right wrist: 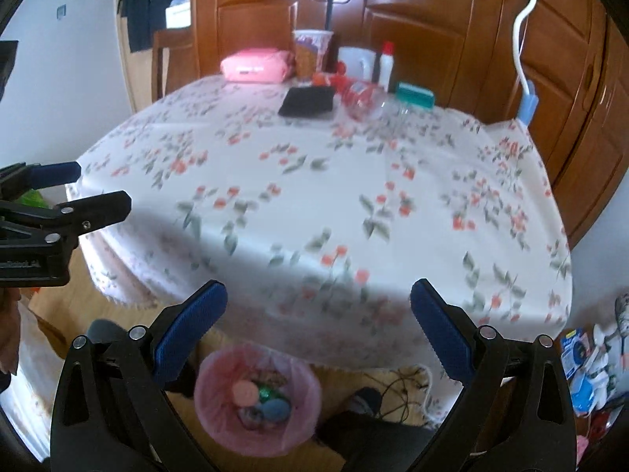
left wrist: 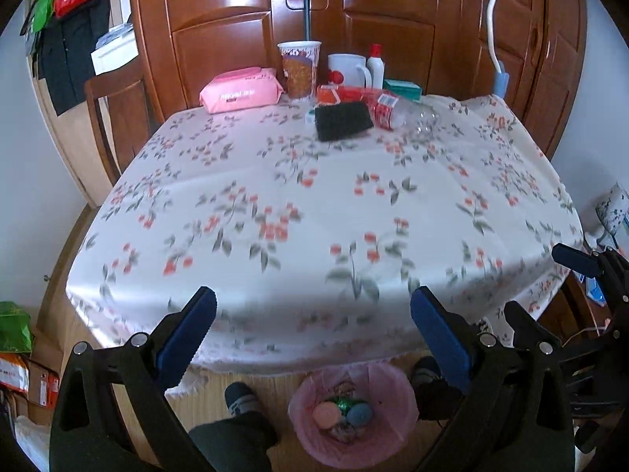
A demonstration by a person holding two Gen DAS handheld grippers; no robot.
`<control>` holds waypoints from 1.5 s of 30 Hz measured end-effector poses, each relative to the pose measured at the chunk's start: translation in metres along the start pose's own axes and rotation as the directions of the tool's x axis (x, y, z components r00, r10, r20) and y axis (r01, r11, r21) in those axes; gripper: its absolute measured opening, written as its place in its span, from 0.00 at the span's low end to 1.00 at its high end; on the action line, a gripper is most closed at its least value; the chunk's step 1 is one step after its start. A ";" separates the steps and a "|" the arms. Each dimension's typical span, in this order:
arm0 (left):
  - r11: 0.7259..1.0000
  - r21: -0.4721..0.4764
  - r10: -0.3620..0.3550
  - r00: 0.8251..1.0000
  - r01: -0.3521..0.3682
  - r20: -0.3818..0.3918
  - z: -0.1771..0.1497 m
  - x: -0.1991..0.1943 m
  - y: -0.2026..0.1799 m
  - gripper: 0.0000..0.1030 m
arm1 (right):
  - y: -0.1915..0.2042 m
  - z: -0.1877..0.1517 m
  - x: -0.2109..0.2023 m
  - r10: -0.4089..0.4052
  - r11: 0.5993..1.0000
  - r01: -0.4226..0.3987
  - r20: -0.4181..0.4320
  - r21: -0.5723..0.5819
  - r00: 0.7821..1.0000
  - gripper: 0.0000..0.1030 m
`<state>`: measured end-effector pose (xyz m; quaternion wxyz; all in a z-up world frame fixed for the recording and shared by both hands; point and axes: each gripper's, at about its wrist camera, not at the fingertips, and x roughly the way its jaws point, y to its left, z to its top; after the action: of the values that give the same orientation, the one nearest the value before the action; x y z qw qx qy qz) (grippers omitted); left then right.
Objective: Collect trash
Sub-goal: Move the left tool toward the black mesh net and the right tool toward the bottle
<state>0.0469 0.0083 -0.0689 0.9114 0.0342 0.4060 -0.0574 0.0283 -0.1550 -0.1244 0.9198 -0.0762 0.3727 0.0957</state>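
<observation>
An empty clear plastic bottle with a red label [left wrist: 397,112] lies on its side at the far end of the flower-print table [left wrist: 314,212]; it also shows in the right wrist view [right wrist: 363,98]. A bin with a pink liner [left wrist: 354,413] stands on the floor by the table's near edge and holds several bits of trash; the right wrist view shows it too [right wrist: 257,393]. My left gripper [left wrist: 312,314] is open and empty above the near edge. My right gripper [right wrist: 318,306] is open and empty beside it.
At the far end stand a pink wipes pack [left wrist: 241,90], a printed paper cup [left wrist: 298,69], a white mug [left wrist: 348,69], a white bottle with red cap [left wrist: 375,65], a black pad [left wrist: 342,120] and a teal box [left wrist: 403,88]. A wooden wardrobe [left wrist: 354,8] is behind.
</observation>
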 end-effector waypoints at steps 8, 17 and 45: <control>1.000 -0.011 -0.016 1.000 0.016 0.000 0.050 0.041 -0.002 0.95 | -0.025 0.045 0.029 -0.013 1.000 0.013 0.020 -0.008 1.000 0.94; 1.000 0.003 -0.021 1.000 0.021 -0.004 0.111 0.102 -0.010 0.95 | -0.053 0.093 0.071 -0.038 0.998 0.039 0.029 -0.039 0.999 0.94; 0.999 -0.025 -0.032 0.996 0.030 -0.086 0.195 0.240 -0.026 0.94 | -0.092 0.152 0.153 -0.029 0.999 0.030 0.015 -0.030 0.999 0.94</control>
<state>0.3463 -0.0570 -0.1174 0.8925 0.0194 0.4460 -0.0649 0.2592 -0.1936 -0.1172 0.9225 -0.0949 0.3636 0.0884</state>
